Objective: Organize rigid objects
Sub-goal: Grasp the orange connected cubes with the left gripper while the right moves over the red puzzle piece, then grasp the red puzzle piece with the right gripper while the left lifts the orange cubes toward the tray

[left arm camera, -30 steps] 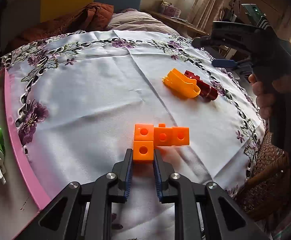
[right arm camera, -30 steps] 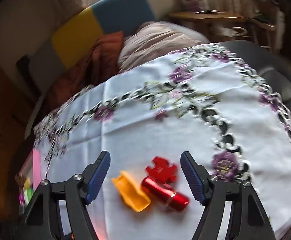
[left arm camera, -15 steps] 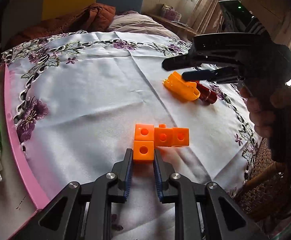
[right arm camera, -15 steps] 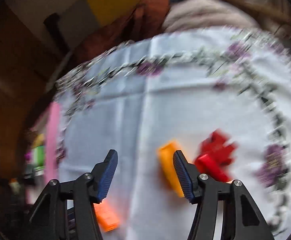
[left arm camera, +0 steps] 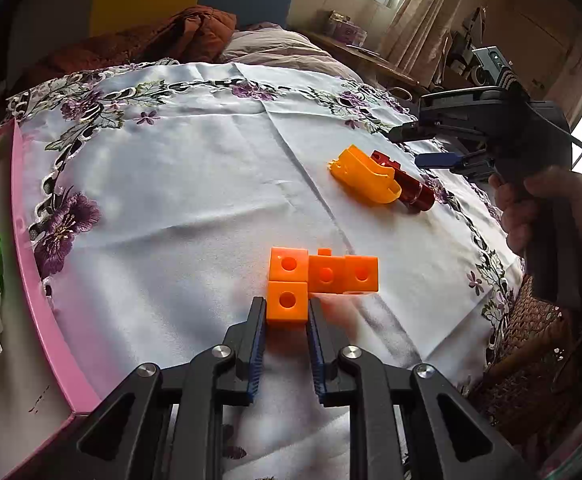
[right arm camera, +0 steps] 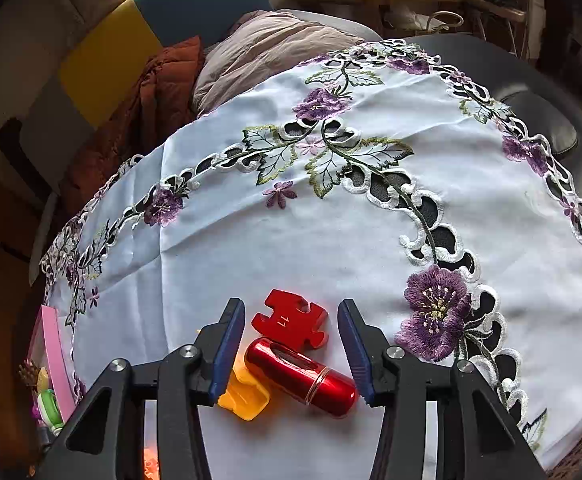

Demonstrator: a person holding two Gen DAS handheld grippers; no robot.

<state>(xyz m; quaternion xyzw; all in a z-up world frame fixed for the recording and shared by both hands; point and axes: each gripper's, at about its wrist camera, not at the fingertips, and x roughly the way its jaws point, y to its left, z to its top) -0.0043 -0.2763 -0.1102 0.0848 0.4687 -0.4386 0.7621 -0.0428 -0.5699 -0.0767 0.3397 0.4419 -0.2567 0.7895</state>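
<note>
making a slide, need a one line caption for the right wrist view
Open right gripper hovers over a red cylinder and red puzzle piece on the tablecloth.

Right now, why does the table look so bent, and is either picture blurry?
Left wrist view: sharp, the fisheye bows the tablecloth, window glare top right. Right wrist view: also sharp, the cloth domes more strongly, and the red cylinder shows bright highlights.

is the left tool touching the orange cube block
Touching. In the left wrist view the left tool has both blue pads pressed against the sides of the nearest cube of the orange cube block, with no gap visible on either side.
</note>
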